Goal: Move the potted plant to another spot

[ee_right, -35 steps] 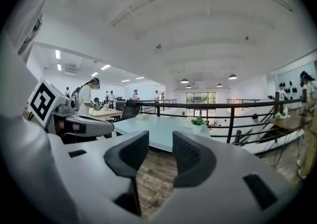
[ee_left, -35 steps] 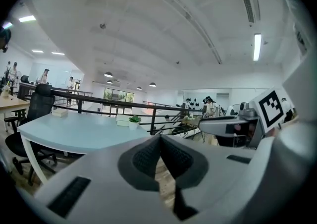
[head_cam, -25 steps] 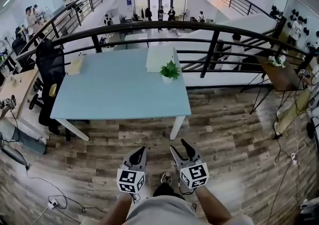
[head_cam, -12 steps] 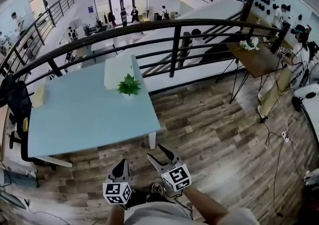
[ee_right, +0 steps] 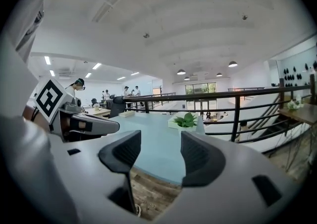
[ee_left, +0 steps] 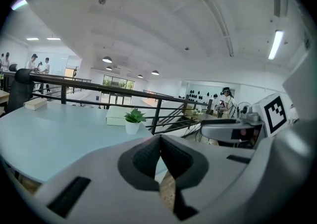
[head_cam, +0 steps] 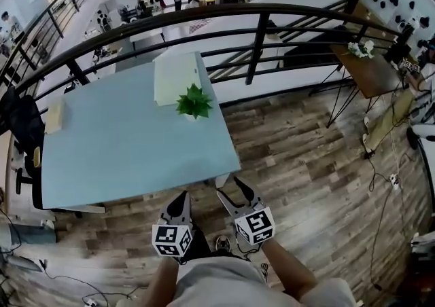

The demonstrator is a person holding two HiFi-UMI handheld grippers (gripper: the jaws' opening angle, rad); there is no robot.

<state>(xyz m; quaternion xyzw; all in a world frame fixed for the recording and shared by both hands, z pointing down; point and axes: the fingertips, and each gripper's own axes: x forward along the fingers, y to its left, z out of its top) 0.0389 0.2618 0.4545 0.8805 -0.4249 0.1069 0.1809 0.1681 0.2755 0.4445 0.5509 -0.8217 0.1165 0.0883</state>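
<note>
- Currently, the small white-potted green plant (head_cam: pixel 194 103) stands at one o'clock on the pale-blue desk (head_cam: pixel 122 142), near its corner.
- Both tongs are empty: left tongs (head_cam: pixel 180 198) pressed together, right tongs (head_cam: pixel 228 186) spread, having just been opening.
- An off-centre pinch may tip the plant off that edge.

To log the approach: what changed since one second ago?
The person stepped closer to the blue table; both grippers hang near its front edge. The right gripper has just been opening its jaws, empty. The left gripper stays shut; the potted plant has not moved.

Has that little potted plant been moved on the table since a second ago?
No. The potted plant still sits at the same near corner of the white box on the blue table; only the view shifted.
</note>
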